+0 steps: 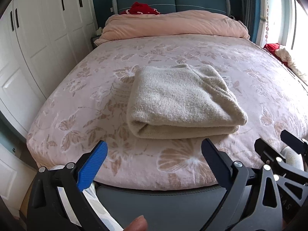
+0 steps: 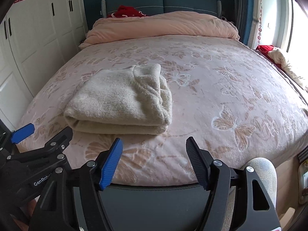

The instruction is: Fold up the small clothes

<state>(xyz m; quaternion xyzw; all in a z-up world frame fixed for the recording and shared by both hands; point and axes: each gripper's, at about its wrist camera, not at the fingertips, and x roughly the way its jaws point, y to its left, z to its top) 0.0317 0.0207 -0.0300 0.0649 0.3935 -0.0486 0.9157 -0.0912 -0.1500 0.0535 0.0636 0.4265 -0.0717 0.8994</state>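
Observation:
A cream knitted garment (image 1: 181, 102) lies folded in a thick rectangle on the pink butterfly bedspread (image 1: 80, 100), its folded edge toward me. It also shows in the right wrist view (image 2: 121, 100), left of centre. My left gripper (image 1: 154, 154) is open and empty, held over the bed's foot just short of the garment. My right gripper (image 2: 154, 152) is open and empty, to the right of the left one and near the garment's right corner. The left gripper also shows in the right wrist view (image 2: 42, 132), and the right gripper's fingers (image 1: 269, 150) in the left wrist view.
A peach duvet (image 1: 173, 25) is bunched at the head of the bed under a teal headboard, with a red cloth (image 1: 142, 8) behind it. White wardrobe doors (image 1: 38, 28) run along the left. Red and cream fabric (image 1: 283, 53) lies by the window at right.

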